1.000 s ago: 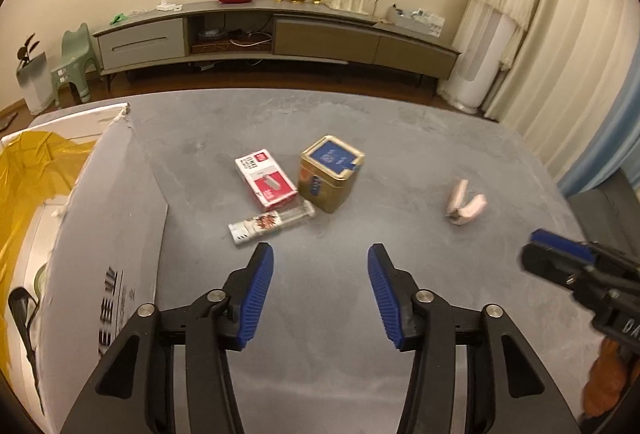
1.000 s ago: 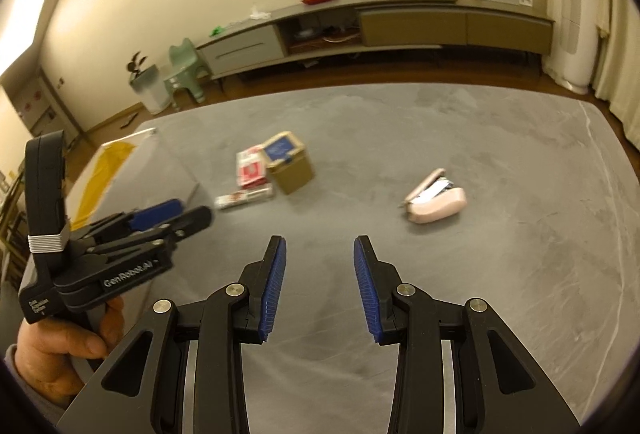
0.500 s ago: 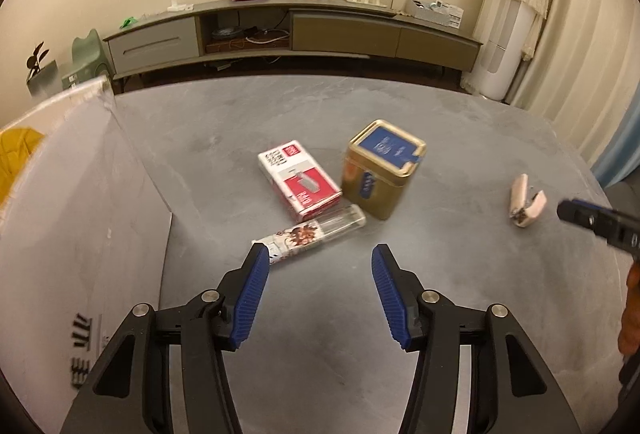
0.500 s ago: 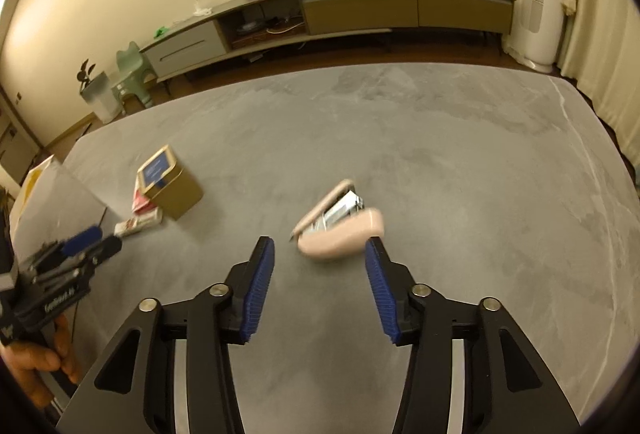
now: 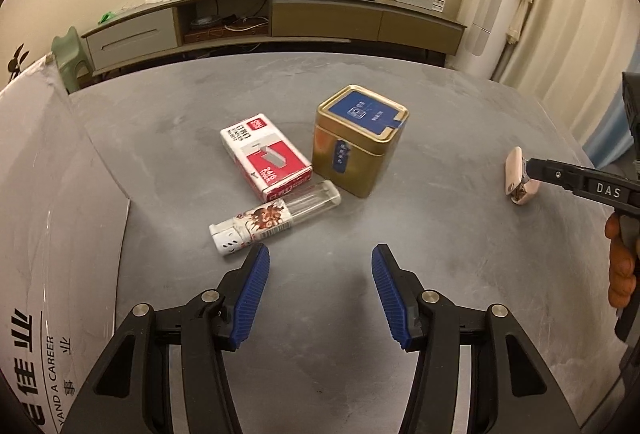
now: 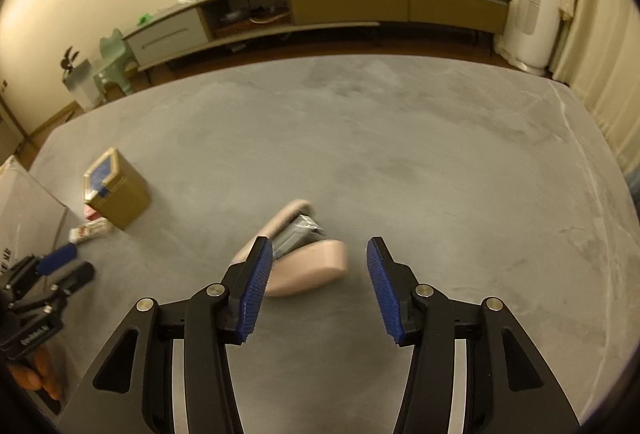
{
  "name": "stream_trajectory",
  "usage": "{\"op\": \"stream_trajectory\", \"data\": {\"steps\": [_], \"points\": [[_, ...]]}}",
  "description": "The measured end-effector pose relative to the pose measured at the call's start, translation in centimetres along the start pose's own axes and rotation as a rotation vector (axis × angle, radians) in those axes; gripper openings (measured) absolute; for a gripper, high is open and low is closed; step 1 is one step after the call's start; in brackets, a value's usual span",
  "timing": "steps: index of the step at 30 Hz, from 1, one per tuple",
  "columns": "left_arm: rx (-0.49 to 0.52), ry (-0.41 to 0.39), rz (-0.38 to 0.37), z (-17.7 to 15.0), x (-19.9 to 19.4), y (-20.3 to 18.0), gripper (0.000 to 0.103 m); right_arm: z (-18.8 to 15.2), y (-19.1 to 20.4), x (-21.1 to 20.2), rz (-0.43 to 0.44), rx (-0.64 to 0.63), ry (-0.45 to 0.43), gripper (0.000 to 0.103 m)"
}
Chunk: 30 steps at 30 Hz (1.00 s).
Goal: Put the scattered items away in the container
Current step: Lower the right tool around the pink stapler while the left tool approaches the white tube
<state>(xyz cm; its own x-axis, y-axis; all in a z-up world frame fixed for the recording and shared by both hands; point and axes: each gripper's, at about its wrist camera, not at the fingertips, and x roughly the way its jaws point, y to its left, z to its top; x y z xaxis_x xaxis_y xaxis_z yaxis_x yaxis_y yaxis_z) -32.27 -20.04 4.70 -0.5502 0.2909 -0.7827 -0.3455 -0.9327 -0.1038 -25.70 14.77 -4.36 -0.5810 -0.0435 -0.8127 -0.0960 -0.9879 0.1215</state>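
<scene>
The right gripper (image 6: 316,284), spread wide and empty, straddles the small pink plastic stapler (image 6: 298,258); it looks light, rigid and smooth, best pinched across its closed rear body.

The left gripper (image 5: 318,298), also agape, holds nothing.

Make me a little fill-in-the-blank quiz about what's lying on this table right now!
The gold tin has a ____ label on its lid.
The red box lies ____ on the grey table.
The right gripper is nearest the ____ stapler.
Both grippers' jaws are ____.

Missing words: blue; flat; pink; open
</scene>
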Motion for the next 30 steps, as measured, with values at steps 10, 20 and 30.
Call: {"op": "stream_trajectory", "data": {"steps": [10, 20, 30], "points": [[-0.013, -0.008, 0.039, 0.0, 0.9, 0.5, 0.055, -0.4, -0.2, 0.0, 0.017, -0.036, -0.002, 0.052], [0.003, -0.055, 0.041, 1.0, -0.5, 0.4, 0.055, 0.0, -2.5, -1.1, -0.03, 0.008, -0.022, 0.053], [-0.074, -0.044, -0.099, 0.5, 0.6, 1.6, 0.061, -0.4, -2.7, -0.4, -0.041, -0.018, 0.018, 0.053]]}}
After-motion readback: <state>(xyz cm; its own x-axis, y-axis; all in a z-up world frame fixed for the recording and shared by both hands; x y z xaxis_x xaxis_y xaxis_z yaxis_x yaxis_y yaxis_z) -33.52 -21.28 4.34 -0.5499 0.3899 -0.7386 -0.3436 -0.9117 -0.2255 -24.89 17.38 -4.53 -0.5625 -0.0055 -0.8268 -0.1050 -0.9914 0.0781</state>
